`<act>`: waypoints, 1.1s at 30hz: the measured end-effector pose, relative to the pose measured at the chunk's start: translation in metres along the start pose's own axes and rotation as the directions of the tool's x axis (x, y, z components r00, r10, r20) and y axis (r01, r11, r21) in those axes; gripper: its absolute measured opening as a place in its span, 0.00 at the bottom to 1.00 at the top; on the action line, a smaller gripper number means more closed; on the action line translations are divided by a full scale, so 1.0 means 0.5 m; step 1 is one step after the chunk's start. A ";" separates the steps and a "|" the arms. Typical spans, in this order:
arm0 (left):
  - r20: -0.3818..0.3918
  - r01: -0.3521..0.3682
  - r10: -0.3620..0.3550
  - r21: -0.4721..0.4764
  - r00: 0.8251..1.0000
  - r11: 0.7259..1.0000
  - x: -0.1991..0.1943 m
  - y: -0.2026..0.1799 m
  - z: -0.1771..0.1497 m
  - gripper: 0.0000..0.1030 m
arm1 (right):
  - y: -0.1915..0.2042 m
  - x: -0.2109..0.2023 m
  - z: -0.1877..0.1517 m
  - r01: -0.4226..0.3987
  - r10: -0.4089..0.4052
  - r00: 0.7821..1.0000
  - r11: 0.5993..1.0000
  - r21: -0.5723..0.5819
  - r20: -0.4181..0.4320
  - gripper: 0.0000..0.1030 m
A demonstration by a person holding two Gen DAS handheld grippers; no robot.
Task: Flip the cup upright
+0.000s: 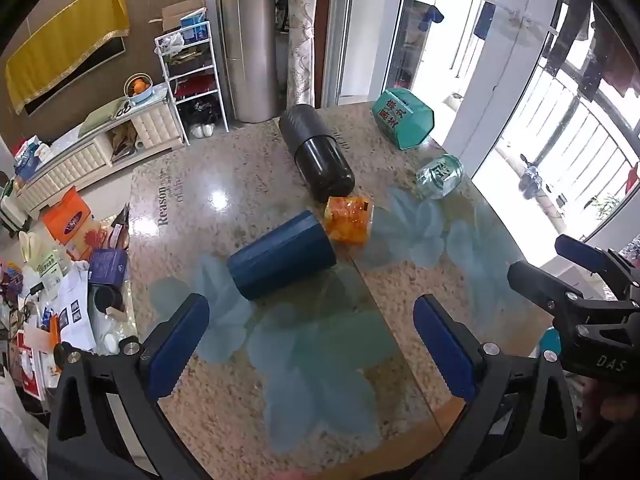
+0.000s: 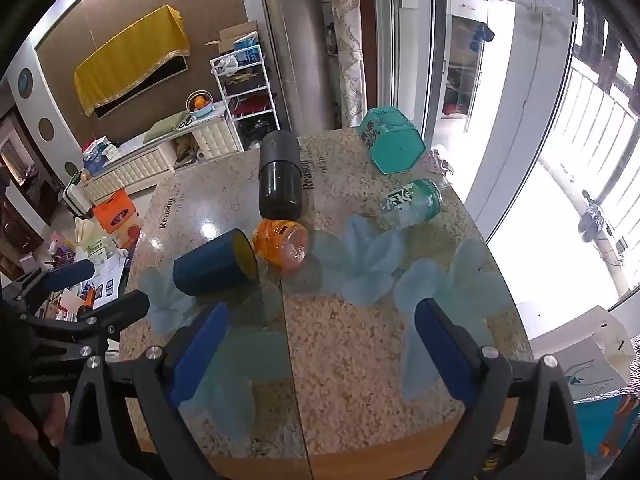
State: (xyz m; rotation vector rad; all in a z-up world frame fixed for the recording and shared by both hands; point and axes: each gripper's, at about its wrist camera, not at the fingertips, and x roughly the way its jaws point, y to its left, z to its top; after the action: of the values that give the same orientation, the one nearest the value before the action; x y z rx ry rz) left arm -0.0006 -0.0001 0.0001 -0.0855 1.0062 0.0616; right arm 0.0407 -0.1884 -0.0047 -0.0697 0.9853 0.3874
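Several cups lie on their sides on the granite table [image 1: 224, 168]. A dark blue cup [image 1: 282, 261] lies nearest, its yellow-lined mouth showing in the right wrist view [image 2: 216, 263]. An orange cup [image 1: 347, 219] [image 2: 281, 243], a black cup [image 1: 316, 156] [image 2: 279, 176], a teal hexagonal cup [image 1: 404, 118] [image 2: 390, 145] and a clear green glass [image 1: 439, 176] [image 2: 412, 203] lie further back. My left gripper [image 1: 312, 316] is open and empty, just short of the blue cup. My right gripper [image 2: 320, 322] is open and empty over the table's front; it also shows in the left wrist view [image 1: 552, 260].
The table's left edge drops to a cluttered floor with boxes and papers [image 1: 68, 264]. A white shelf rack [image 1: 192, 80] and low cabinet [image 1: 100, 148] stand behind. A glass door and balcony [image 2: 560, 160] lie to the right. The left gripper shows at the right wrist view's left edge [image 2: 92, 288].
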 end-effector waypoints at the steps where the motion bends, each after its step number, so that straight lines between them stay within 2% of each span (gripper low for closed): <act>1: -0.002 0.002 -0.002 -0.001 1.000 1.000 0.000 0.001 -0.001 1.00 | 0.000 0.001 0.001 0.006 -0.006 1.000 1.000 -0.001 -0.003 0.92; 6: -0.008 0.022 -0.022 -0.013 1.000 1.000 -0.001 0.012 -0.006 1.00 | 0.005 -0.004 -0.002 0.001 -0.001 1.000 1.000 -0.006 0.023 0.92; 7: -0.008 0.005 -0.005 -0.008 1.000 1.000 -0.002 0.017 -0.005 1.00 | 0.005 -0.006 -0.002 -0.001 0.001 1.000 1.000 -0.004 0.026 0.92; 13: 0.007 0.006 -0.006 -0.013 1.000 1.000 -0.020 0.034 -0.003 1.00 | 0.004 -0.013 -0.003 0.009 -0.009 0.999 1.000 -0.008 0.036 0.92; 18: 0.007 -0.002 0.002 -0.016 1.000 1.000 -0.021 0.005 -0.006 1.00 | 0.005 -0.011 0.000 0.010 -0.010 0.999 1.000 -0.013 0.032 0.92; 33: -0.020 0.031 -0.032 -0.038 0.999 0.999 -0.002 0.004 -0.004 1.00 | 0.004 -0.008 -0.002 0.019 -0.018 0.999 1.000 -0.016 0.033 0.92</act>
State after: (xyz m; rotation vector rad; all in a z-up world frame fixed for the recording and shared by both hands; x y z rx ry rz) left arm -0.0029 0.0019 0.0000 -0.1366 1.0244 0.0509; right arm 0.0371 -0.1879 -0.0015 -0.0868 0.9485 0.3787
